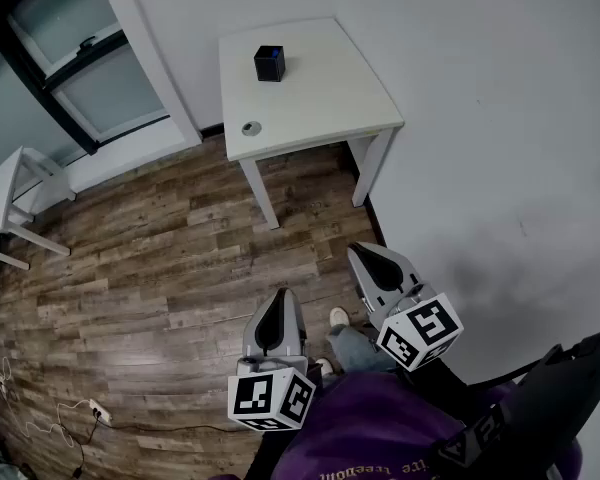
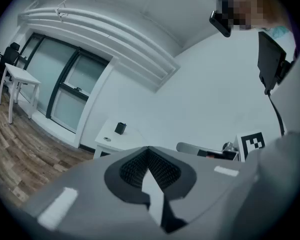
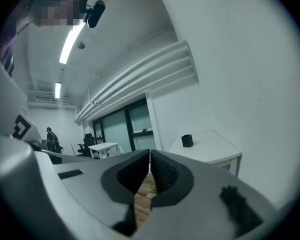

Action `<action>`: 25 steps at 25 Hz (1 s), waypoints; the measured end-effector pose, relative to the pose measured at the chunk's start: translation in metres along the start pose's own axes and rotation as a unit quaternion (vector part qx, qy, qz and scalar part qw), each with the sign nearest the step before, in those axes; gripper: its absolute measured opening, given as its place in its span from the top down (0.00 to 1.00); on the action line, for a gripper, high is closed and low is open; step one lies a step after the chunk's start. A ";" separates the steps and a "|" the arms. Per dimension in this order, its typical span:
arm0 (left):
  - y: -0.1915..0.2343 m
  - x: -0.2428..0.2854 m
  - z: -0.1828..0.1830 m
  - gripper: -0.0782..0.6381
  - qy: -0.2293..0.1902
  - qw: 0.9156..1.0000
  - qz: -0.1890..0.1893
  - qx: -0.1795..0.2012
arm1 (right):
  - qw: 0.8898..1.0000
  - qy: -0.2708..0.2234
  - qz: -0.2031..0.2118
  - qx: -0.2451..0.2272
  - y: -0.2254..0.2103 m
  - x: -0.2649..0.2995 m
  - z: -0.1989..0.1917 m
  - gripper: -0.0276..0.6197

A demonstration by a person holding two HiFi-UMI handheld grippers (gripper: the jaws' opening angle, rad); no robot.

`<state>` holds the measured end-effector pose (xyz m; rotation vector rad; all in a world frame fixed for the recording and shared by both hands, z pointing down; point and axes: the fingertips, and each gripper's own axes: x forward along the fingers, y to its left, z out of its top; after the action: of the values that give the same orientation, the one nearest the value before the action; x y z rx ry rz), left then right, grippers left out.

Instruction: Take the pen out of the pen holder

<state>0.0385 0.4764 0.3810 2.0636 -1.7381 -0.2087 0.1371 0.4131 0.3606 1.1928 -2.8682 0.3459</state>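
Head view: both claws are held low and close to the person's body, over wood floor. The left gripper (image 1: 278,300) and right gripper (image 1: 368,260) sit side by side, tips pointing forward.

Left gripper view: ribbed pads pressed together at the tip, nothing between them. Right gripper view: same, jaws meeting in a thin seam with only floor showing below. Both claws are closed and empty.

Pen holder (image 1: 270,63): a small black box, upright on the white table (image 1: 330,103), well ahead of both sets of tips and a little left of the right claw's line. It is nearer the table's far edge. A bluish speck sits at its rim, probably the pen, too small to confirm.

A small round object (image 1: 251,128) lies on the near-left part of the table, on the left claw's side of the holder.

Judgement: approach not begun; nothing touched.

Risks:
- The holder looks light and unanchored. A closed claw arriving at its wall would push or tip it.
- If only one claw pulls the pen, friction may lift the holder with it.
- The pen tip is a narrow target, so an off-centre pinch could slip.
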 end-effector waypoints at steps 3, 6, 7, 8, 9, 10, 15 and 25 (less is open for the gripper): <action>-0.001 0.024 0.010 0.88 -0.004 1.000 0.000 0.002 | 1.000 0.009 0.015 -0.005 -0.012 0.019 0.007 0.94; -0.001 0.048 0.019 0.88 -0.008 1.000 0.007 0.001 | 0.999 0.015 0.029 -0.004 -0.026 0.036 0.014 0.94; 0.000 0.056 0.022 0.88 -0.009 1.000 0.010 0.000 | 0.999 0.015 0.033 -0.004 -0.032 0.042 0.017 0.94; 0.001 0.064 0.024 0.88 -0.011 1.000 0.014 0.000 | 0.999 0.016 0.037 -0.004 -0.038 0.049 0.018 0.94; 0.002 0.072 0.025 0.88 -0.011 1.000 0.018 -0.001 | 0.999 0.017 0.041 -0.004 -0.044 0.055 0.020 0.94; 0.003 0.080 0.027 0.88 -0.012 1.000 0.022 0.000 | 0.999 0.017 0.045 -0.004 -0.049 0.062 0.021 0.94; 0.001 0.115 0.036 0.88 -0.019 0.999 0.034 0.001 | 0.998 0.016 0.058 -0.005 -0.078 0.083 0.032 0.94; 0.003 0.155 0.043 0.88 -0.026 0.999 0.043 0.000 | 0.996 0.026 0.080 -0.009 -0.103 0.112 0.035 0.94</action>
<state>0.0507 0.3162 0.3679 1.9956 -1.8531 -0.2388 0.1325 0.2573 0.3578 0.9376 -2.9217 0.3484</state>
